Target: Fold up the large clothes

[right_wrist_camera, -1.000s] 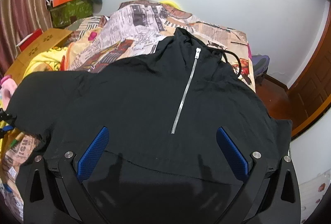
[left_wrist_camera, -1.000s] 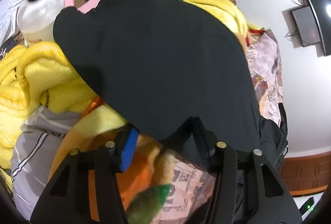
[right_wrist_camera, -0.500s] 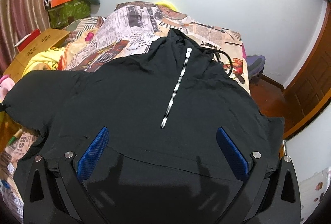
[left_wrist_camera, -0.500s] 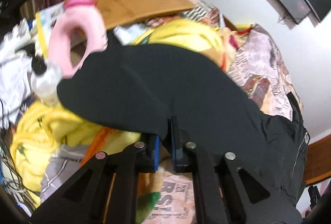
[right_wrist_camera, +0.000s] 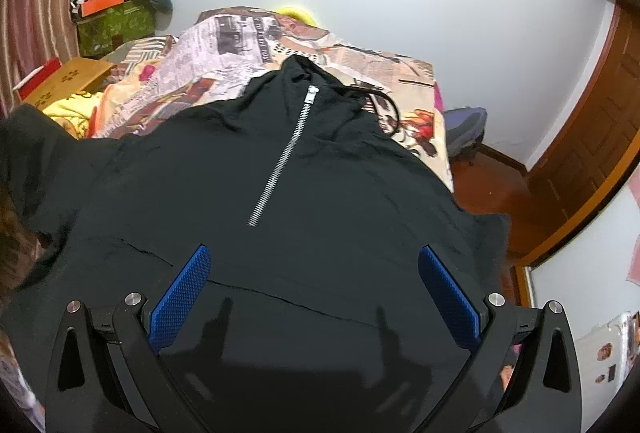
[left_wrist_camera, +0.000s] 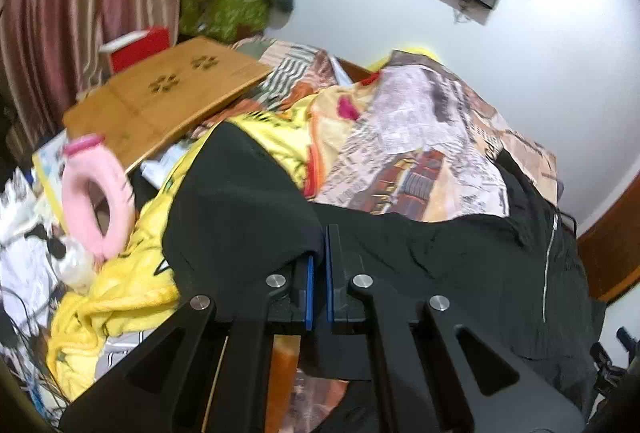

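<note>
So the big black zip-front hoodie (right_wrist_camera: pixel 320 193) lies spread front-up on the bed's newspaper-print bedspread (right_wrist_camera: pixel 224 45). The left gripper (left_wrist_camera: pixel 318 257) has its blue pads pinched tight on the edge of the hoodie's black sleeve (left_wrist_camera: pixel 240 209). The right gripper (right_wrist_camera: pixel 316 289) hangs over the hem, blue fingers (right_wrist_camera: pixel 180 297) spread wide, gripping nothing.

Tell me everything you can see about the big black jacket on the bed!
The black jacket is a soft, matte pullover with a silver half zipper running down from a stand-up collar, plus a black drawstring looping beside the neck. It lies spread front-up on the newspaper-print bedspread. One sleeve is pinched in the shut left gripper and lifted over the yellow blanket. The right gripper hovers open above the hem.
</note>
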Available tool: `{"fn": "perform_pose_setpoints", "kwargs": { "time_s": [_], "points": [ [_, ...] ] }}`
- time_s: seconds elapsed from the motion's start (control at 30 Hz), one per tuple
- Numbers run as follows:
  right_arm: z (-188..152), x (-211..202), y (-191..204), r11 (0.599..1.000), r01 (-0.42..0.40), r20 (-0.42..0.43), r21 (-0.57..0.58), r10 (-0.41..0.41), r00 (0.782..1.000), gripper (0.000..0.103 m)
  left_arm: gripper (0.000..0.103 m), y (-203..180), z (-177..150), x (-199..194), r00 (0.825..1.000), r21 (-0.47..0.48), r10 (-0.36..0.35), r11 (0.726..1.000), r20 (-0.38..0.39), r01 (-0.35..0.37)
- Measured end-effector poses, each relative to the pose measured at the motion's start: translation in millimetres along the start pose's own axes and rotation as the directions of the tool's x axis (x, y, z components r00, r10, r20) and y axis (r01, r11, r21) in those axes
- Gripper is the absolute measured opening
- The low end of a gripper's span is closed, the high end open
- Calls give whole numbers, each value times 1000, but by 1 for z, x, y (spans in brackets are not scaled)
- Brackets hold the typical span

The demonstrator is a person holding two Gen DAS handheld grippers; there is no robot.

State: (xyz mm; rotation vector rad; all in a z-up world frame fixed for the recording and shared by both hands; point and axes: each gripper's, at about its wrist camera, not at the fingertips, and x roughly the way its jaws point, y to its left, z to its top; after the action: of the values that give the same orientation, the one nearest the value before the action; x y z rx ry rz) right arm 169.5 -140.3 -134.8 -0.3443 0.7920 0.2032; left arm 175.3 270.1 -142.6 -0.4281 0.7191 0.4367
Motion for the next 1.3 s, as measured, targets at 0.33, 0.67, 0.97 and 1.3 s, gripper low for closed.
{"fn": "perform_pose_setpoints", "kwargs": {
  "time_s": [0.33, 0.67, 0.97, 1.3],
  "points": [
    [-17, -4, -33, 998, -6, 1, 70, 6, 1000, 103, 2, -87, 4, -28, 992, 193, -85, 979, 92, 66],
    [-28, -12, -58, 994, 6, 6, 109, -7, 1000, 103, 1, -213, -25, -33, 937, 359, -349, 871, -29, 336],
    [-34, -16, -73, 992, 16, -3, 126, -16, 1000, 103, 1, -278, -110, 13, 875, 418, -359, 776, -325, 473],
    [-32, -17, -67, 994, 13, -14, 109, -12, 1000, 103, 8, -280, -153, 17, 860, 480, -277, 737, -428, 476]
  ]
}}
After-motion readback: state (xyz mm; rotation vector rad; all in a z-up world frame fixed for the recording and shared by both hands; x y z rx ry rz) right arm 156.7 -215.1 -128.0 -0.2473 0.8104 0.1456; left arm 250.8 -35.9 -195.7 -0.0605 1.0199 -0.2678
